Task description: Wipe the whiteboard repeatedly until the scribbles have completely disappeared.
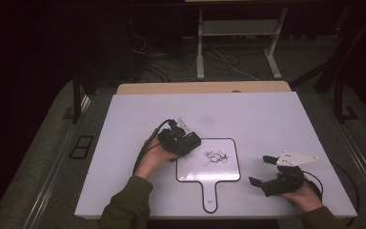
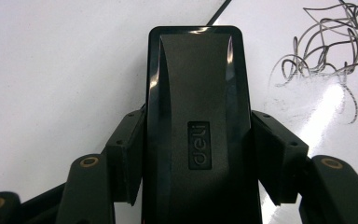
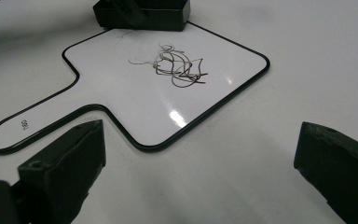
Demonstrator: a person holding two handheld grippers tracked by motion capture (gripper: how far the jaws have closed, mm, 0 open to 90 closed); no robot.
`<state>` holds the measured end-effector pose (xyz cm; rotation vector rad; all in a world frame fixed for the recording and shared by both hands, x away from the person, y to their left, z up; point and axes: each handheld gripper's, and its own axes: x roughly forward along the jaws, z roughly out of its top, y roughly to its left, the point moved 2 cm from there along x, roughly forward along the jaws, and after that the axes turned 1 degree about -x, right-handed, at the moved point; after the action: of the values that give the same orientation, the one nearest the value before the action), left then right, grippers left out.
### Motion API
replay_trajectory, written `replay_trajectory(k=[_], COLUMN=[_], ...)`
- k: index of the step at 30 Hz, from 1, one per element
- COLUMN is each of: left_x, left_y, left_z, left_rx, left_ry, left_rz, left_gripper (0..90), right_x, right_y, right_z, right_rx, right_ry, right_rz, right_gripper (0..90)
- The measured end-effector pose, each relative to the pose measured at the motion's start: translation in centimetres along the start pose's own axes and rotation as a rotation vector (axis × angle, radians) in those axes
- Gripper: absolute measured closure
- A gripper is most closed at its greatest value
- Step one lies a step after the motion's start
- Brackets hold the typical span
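Counted on the table [image 1: 267, 114]: one handled whiteboard [image 1: 219, 172], one black eraser [image 2: 198, 121], one scribble [image 1: 216, 156] at board twelve o'clock, two grippers.

White surface [image 1: 267, 119], wooden edge showing at its far side, carries a paddle-shaped whiteboard [image 1: 219, 172] with black rim lying flat near centre, handle pointing to the near edge, dark scribble [image 1: 216, 156] on its face, black eraser [image 1: 187, 143] at the board's far left corner.
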<state>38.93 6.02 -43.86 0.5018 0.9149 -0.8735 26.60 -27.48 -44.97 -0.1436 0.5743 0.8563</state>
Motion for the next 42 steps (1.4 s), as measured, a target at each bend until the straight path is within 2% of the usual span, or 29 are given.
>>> replay_trajectory(k=[5,9,14,17,21,22,25,30,34,38,40,42], left_x=[0.0,-0.2,-0.4,-0.4,-0.5,-0.5,-0.5,-0.7,-0.8,-1.1,-1.2,-1.1], left_y=[-1.0,-1.9,-2.8,-2.6,-1.3,-0.9,-0.4,-1.2,-2.3,-3.5,-3.5,-3.2], left_z=[-0.1,-0.3,-0.5,-0.6,-0.8,-0.8,-1.0,-0.9,-1.2,-1.6,-1.6,-1.5], left_rx=[0.026,0.027,0.05,0.045,0.011,0.013,-0.015,0.02,0.018,0.055,0.061,0.05], left_ry=[-0.004,-0.002,0.006,0.003,-0.004,-0.003,-0.015,0.009,0.003,0.016,0.02,0.013], left_rz=[-0.024,-0.036,-0.059,-0.059,-0.027,-0.02,-0.019,-0.016,-0.032,-0.042,-0.039,-0.032], left_gripper=[39.4,39.4,39.4,39.4,39.4,39.4,39.4,39.4,39.4,39.4,39.4,39.4], right_x=[0.0,0.0,0.0,0.0,-0.1,-0.1,0.0,0.0,0.1,0.1,0.1,0.1], right_y=[0.0,-0.1,0.0,0.0,0.0,0.0,0.0,-0.1,0.0,0.0,0.0,0.0], right_z=[0.0,0.0,0.0,0.0,0.0,0.0,0.0,0.0,0.0,0.0,0.0,0.0], right_rx=[0.0,0.002,0.002,0.0,0.002,0.001,-0.001,0.0,-0.001,-0.002,-0.003,-0.003], right_ry=[0.0,-0.002,0.0,0.0,-0.006,-0.003,0.001,0.002,0.0,0.001,0.004,0.003], right_rz=[-0.001,-0.003,-0.004,-0.003,-0.005,-0.005,-0.003,-0.003,-0.004,-0.005,-0.006,-0.007], right_gripper=[0.9,0.9,0.9,0.9,0.9,0.9,0.9,0.9,0.9,0.9,0.9,0.9])
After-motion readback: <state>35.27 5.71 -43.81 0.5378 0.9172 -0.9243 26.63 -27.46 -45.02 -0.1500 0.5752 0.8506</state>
